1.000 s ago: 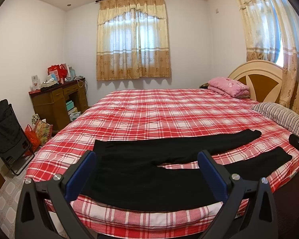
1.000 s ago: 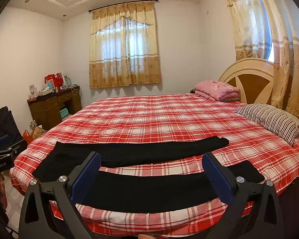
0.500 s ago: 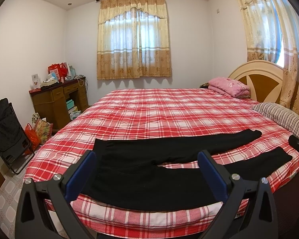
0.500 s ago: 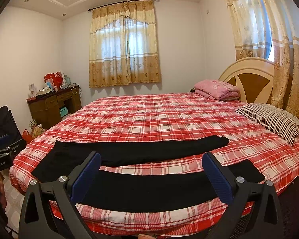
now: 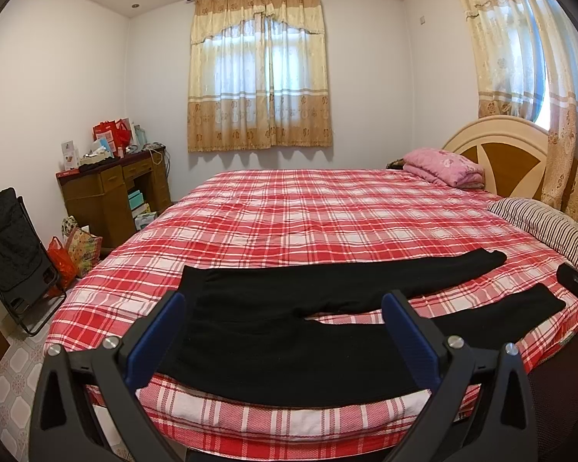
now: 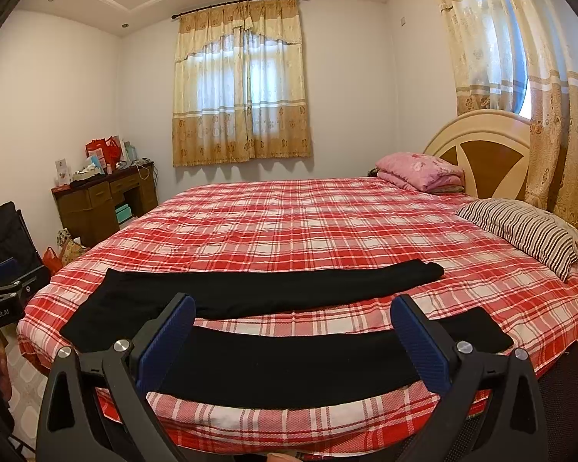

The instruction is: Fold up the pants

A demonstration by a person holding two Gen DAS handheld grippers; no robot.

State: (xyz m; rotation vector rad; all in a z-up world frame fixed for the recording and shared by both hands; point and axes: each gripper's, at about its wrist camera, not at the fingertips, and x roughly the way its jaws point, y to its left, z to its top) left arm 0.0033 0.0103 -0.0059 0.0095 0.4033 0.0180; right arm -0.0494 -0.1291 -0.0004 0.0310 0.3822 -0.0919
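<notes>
Left wrist view: the left gripper (image 5: 283, 308) hangs above the near edge of the bed (image 5: 327, 208), its fingers (image 5: 158, 331) spread wide and holding nothing. The black pants (image 5: 289, 331) lie flat on the plaid cover, waist toward the left, both legs running to the right and set apart in a narrow V. The right gripper (image 5: 576, 281) shows only as a dark part at the right edge, near the leg ends.

Right wrist view: the right gripper (image 6: 293, 327) sits over the near leg of the pants (image 6: 273, 362), fingers (image 6: 420, 346) spread, empty and clear of the cloth. The left gripper (image 6: 4, 292) appears at the left edge, beside the waist end.

Change noted: none of substance against the frames of a second ago; both grippers and the pants hold the same places. Judgement: folding has not begun. The likely first step is to take the waist and a leg hem and lay one leg over the other.
</notes>
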